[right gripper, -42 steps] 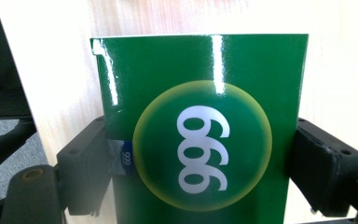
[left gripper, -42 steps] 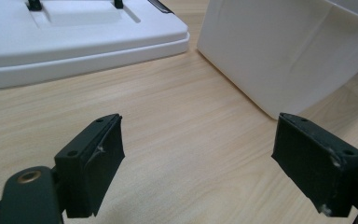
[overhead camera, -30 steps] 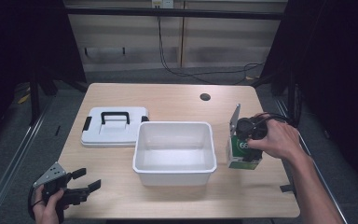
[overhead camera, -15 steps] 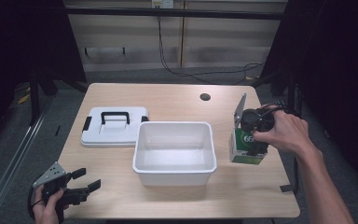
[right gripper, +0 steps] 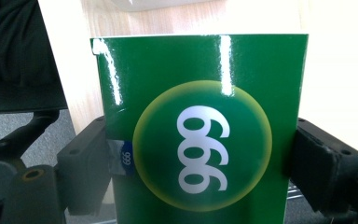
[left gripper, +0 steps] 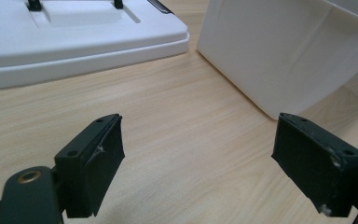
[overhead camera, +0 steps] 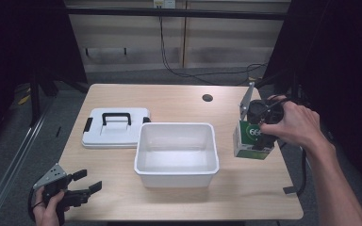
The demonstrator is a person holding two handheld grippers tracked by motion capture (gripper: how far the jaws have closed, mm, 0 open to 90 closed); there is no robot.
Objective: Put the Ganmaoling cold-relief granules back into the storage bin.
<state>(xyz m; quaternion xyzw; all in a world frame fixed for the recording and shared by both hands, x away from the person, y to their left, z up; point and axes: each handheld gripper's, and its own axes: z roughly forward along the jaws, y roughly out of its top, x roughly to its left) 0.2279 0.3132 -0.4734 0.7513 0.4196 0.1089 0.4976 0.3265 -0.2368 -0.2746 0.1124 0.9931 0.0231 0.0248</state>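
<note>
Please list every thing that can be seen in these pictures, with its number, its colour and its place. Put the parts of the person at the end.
table: one, light wood, under everything.
tub: one, white, open, table centre.
lid: one, white with a black handle, flat on the table, left of the tub.
box: one, green and white, with white digits in a pale circle, right of the tub, between the right gripper's jaws.
hole: one, dark, round, far part of the tabletop.
left gripper: one, black, jaws apart, near left corner.
right gripper: one, black, closed on the box.
hands: two, left and right, each holding a gripper.
</note>
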